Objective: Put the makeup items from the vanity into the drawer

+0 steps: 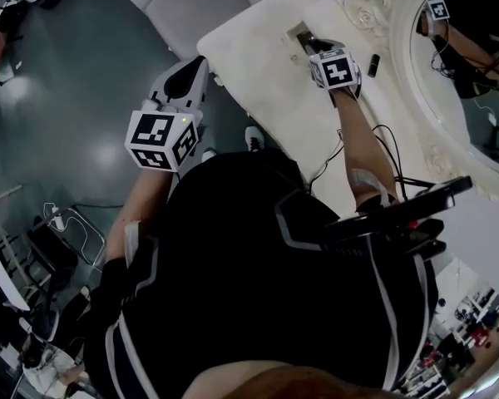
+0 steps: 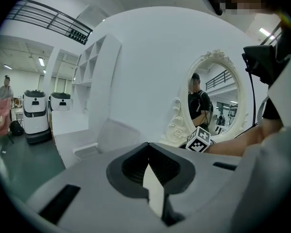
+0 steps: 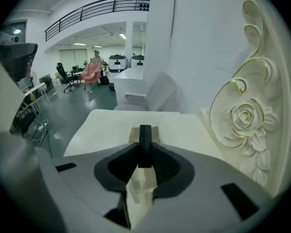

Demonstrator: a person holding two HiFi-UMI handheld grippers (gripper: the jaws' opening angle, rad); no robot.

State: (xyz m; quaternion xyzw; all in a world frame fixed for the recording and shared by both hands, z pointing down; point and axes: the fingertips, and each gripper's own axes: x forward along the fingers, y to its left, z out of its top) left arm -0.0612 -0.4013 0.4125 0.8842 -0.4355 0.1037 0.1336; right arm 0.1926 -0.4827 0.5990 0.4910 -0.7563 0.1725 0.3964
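My right gripper (image 1: 306, 41) hangs over the cream vanity top (image 1: 254, 69), shut on a thin black makeup item (image 3: 145, 136) that shows edge-on between its jaws. Just beneath the item is a small rectangular opening (image 3: 156, 133) in the vanity top, also seen past the gripper's tips in the head view (image 1: 297, 31). Another small black item (image 1: 374, 65) lies on the vanity near the mirror frame. My left gripper (image 1: 196, 65) floats off the vanity's left edge, above the floor, jaws together with nothing between them (image 2: 147, 143).
An oval mirror (image 1: 474, 65) in an ornate carved frame (image 3: 245, 120) stands at the vanity's right. A white upholstered chair (image 1: 191, 7) sits beyond the vanity's far end. Black cables (image 1: 384, 152) run along my right arm. A glass piece (image 1: 362, 11) stands by the frame.
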